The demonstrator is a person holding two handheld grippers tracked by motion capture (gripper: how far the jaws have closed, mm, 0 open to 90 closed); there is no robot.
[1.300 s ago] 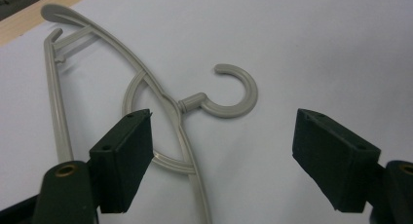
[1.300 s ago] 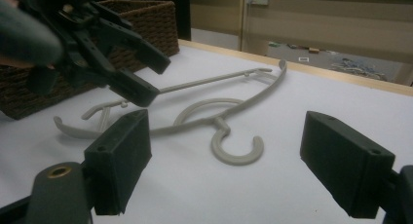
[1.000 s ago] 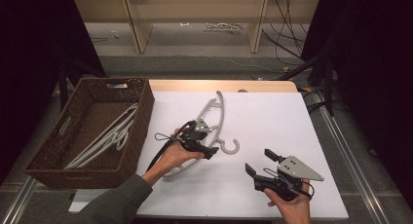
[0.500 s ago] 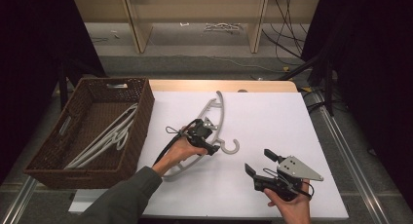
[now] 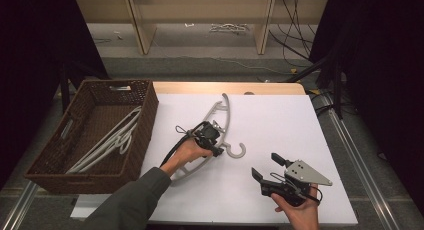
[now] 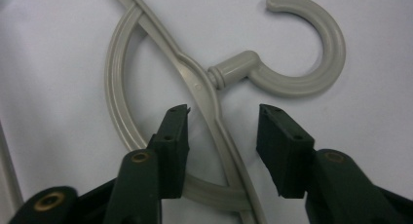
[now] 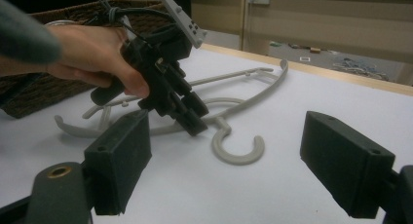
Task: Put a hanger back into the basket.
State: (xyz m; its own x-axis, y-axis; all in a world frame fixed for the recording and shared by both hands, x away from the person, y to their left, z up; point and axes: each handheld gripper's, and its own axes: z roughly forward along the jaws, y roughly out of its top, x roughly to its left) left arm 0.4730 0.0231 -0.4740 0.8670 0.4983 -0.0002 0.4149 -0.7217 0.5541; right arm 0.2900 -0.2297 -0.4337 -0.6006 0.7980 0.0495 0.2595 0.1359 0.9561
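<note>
My left tongs (image 5: 216,149) sit at mid-frame in the high view, over the hanger (image 5: 223,121) lying flat on the white worktop (image 5: 280,115). In the left gripper view the jaws have just been closing and straddle the hanger's arm just below the hook (image 6: 311,53), pads not yet pressing. My right tongs (image 5: 267,167) rest at lower right of the high view, spread wide, holding nothing. A basket (image 5: 50,167) with more hangers stands at left.
</note>
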